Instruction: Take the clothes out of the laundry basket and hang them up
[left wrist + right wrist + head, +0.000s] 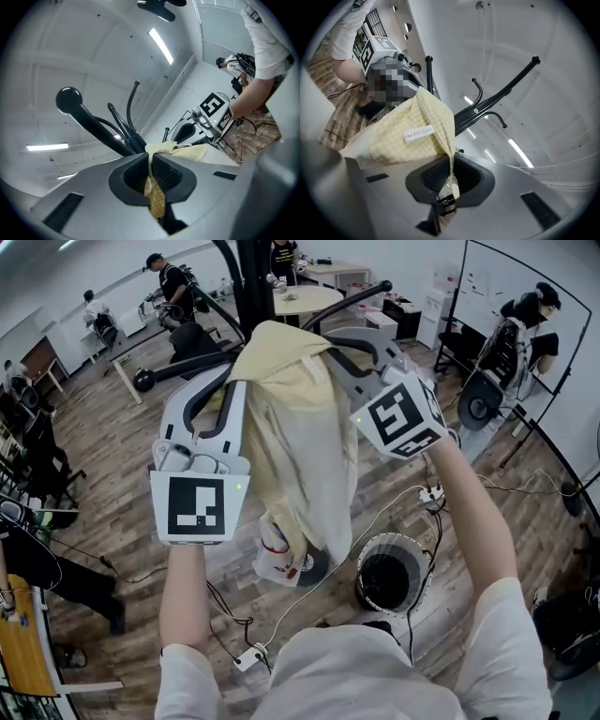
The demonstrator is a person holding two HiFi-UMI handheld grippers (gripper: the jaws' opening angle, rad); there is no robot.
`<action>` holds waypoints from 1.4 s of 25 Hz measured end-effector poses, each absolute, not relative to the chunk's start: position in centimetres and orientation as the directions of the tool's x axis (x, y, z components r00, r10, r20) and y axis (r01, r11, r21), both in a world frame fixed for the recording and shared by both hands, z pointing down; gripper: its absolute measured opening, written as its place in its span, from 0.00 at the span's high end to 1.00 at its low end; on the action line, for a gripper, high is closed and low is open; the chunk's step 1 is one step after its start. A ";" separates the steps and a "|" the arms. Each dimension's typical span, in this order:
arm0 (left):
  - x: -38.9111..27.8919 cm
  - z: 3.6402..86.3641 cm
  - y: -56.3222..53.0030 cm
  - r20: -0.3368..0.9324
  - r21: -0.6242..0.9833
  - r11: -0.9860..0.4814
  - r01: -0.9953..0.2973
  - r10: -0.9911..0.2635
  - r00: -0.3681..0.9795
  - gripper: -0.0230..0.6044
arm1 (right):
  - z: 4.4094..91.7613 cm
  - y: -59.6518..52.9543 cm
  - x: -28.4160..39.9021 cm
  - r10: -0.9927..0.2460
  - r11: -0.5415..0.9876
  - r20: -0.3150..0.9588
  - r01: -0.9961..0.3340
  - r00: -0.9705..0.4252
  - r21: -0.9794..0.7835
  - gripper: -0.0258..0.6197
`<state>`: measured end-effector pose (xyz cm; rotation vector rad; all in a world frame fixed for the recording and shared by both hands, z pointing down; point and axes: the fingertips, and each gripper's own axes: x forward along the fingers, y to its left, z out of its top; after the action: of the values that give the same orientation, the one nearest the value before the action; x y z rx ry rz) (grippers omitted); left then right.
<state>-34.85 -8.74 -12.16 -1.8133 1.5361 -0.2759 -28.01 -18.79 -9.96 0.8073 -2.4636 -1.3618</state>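
Left tool (151, 165) clenched on a fold of the yellow checked garment (298, 432). Right tool (450, 174) clamped on the garment's edge below a white label (417, 133). Garment hangs between both tools. Black coat rack (249, 287) at 12 o'clock. Laundry basket (367, 593) on the floor at 5 o'clock.

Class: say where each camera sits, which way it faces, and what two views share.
Head view: on the head, facing steeply down at the pale yellow checked garment; forearms show.
Left gripper view: on left claw, facing black metal coat rack; right forearm shows.
Right gripper view: on right claw, toward the rack; left arm shows.
All share the garment.
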 end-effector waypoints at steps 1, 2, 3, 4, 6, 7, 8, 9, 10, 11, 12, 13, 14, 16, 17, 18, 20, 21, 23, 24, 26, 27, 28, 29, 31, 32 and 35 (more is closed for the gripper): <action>-35.1 -11.9 -8.8 -0.283 -0.649 -0.014 -0.761 -0.924 0.258 0.91 | -9.6 -18.9 -28.3 -0.550 0.431 -0.070 -0.355 -0.832 0.830 0.91; -35.3 -11.6 -8.9 -0.279 -0.652 -0.011 -0.758 -0.926 0.254 0.91 | -9.3 -19.0 -28.5 -0.542 0.442 -0.065 -0.350 -0.838 0.826 0.91; -35.4 -11.2 -8.9 -0.276 -0.657 -0.010 -0.754 -0.927 0.253 0.91 | -8.9 -19.0 -28.7 -0.534 0.455 -0.061 -0.347 -0.843 0.820 0.91; -35.5 -10.8 -9.0 -0.272 -0.660 -0.011 -0.751 -0.929 0.253 0.92 | -8.5 -19.1 -28.8 -0.525 0.470 -0.056 -0.344 -0.849 0.813 0.91; -35.6 -10.2 -9.1 -0.261 -0.657 -0.022 -0.754 -0.931 0.254 0.91 | -7.8 -19.3 -29.0 -0.501 0.515 -0.043 -0.337 -0.864 0.788 0.91; -35.7 -9.9 -9.3 -0.253 -0.654 -0.028 -0.756 -0.934 0.253 0.91 | -7.5 -19.5 -29.2 -0.487 0.539 -0.036 -0.332 -0.873 0.774 0.91; -35.9 -9.7 -9.4 -0.244 -0.655 -0.031 -0.755 -0.937 0.250 0.91 | -7.2 -19.6 -29.4 -0.474 0.560 -0.028 -0.326 -0.880 0.762 0.91; -36.1 -9.5 -9.5 -0.237 -0.659 -0.031 -0.752 -0.940 0.247 0.91 | -6.9 -19.7 -29.6 -0.463 0.576 -0.021 -0.320 -0.886 0.752 0.91; -36.2 -9.3 -9.6 -0.231 -0.664 -0.031 -0.747 -0.942 0.245 0.91 | -6.6 -19.9 -29.7 -0.454 0.590 -0.015 -0.314 -0.891 0.744 0.91; -36.2 -9.1 -9.8 -0.226 -0.668 -0.031 -0.743 -0.943 0.243 0.91 | -6.3 -20.0 -29.8 -0.446 0.604 -0.009 -0.309 -0.895 0.734 0.91; -36.3 -8.9 -9.9 -0.221 -0.671 -0.033 -0.741 -0.945 0.242 0.91 | -6.0 -20.1 -29.9 -0.437 0.620 -0.004 -0.304 -0.900 0.723 0.91; -36.3 -8.6 -10.0 -0.216 -0.670 -0.036 -0.741 -0.946 0.241 0.91 | -5.7 -20.3 -29.9 -0.428 0.636 0.001 -0.301 -0.904 0.711 0.91; -36.4 -8.3 -10.1 -0.209 -0.668 -0.040 -0.743 -0.948 0.239 0.91 | -5.4 -20.4 -30.0 -0.421 0.651 0.005 -0.299 -0.907 0.698 0.91; -36.4 -7.6 -10.4 -0.193 -0.665 -0.051 -0.745 -0.952 0.238 0.91 | -4.7 -20.6 -29.9 -0.413 0.677 0.016 -0.295 -0.911 0.674 0.91; -36.4 -7.3 -10.6 -0.185 -0.664 -0.058 -0.745 -0.953 0.239 0.91 | -4.2 -20.7 -29.9 -0.410 0.688 0.023 -0.293 -0.912 0.663 0.91; -36.4 -6.9 -10.6 -0.177 -0.663 -0.065 -0.745 -0.954 0.241 0.91 | -3.8 -20.6 -29.8 -0.408 0.698 0.030 -0.291 -0.913 0.654 0.91; -36.3 -6.2 -10.6 -0.172 -0.660 -0.074 -0.747 -0.954 0.246 0.91 | -2.7 -20.5 -29.7 -0.403 0.714 0.038 -0.288 -0.914 0.638 0.91; -36.4 -5.9 -10.5 -0.170 -0.659 -0.077 -0.748 -0.954 0.248 0.91 | -2.2 -20.4 -29.7 -0.401 0.724 0.041 -0.289 -0.915 0.627 0.91; -36.4 -5.1 -10.5 -0.165 -0.654 -0.084 -0.752 -0.954 0.249 0.91 | -1.2 -20.3 -29.6 -0.394 0.748 0.044 -0.293 -0.918 0.595 0.91; -36.5 -4.7 -10.6 -0.162 -0.650 -0.088 -0.755 -0.954 0.251 0.91 | -0.8 -20.3 -29.4 -0.389 0.765 0.043 -0.296 -0.920 0.573 0.91; -36.5 -4.1 -10.8 -0.155 -0.639 -0.098 -0.763 -0.955 0.252 0.91 | -0.4 -20.3 -29.1 -0.368 0.801 0.032 -0.300 -0.929 0.518 0.91; -36.5 -3.8 -10.9 -0.150 -0.631 -0.103 -0.769 -0.956 0.251 0.91 | -0.3 -20.2 -29.1 -0.360 0.815 0.025 -0.301 -0.933 0.495 0.91; -36.5 -3.4 -11.0 -0.146 -0.623 -0.108 -0.775 -0.957 0.251 0.91 | -0.1 -20.2 -29.1 -0.354 0.825 0.021 -0.302 -0.935 0.478 0.91; -36.5 -3.0 -11.2 -0.143 -0.615 -0.114 -0.780 -0.957 0.253 0.91 | 0.1 -20.2 -29.1 -0.351 0.832 0.018 -0.303 -0.936 0.465 0.91; -36.6 -2.2 -11.4 -0.133 -0.603 -0.128 -0.787 -0.957 0.258 0.91 | 0.5 -20.2 -29.1 -0.344 0.846 0.014 -0.304 -0.939 0.439 0.91; -36.5 -1.7 -11.6 -0.125 -0.599 -0.137 -0.789 -0.957 0.262 0.91 | 0.7 -20.2 -29.2 -0.339 0.854 0.013 -0.302 -0.941 0.422 0.91; -36.2 -0.4 -11.8 -0.095 -0.590 -0.168 -0.790 -0.957 0.275 0.91 | 1.2 -19.9 -29.1 -0.321 0.879 0.014 -0.293 -0.947 0.375 0.91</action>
<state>-36.20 -11.82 -0.40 -2.0126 1.5652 -0.4060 -29.12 -19.89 1.22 0.4857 -2.9718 -0.5755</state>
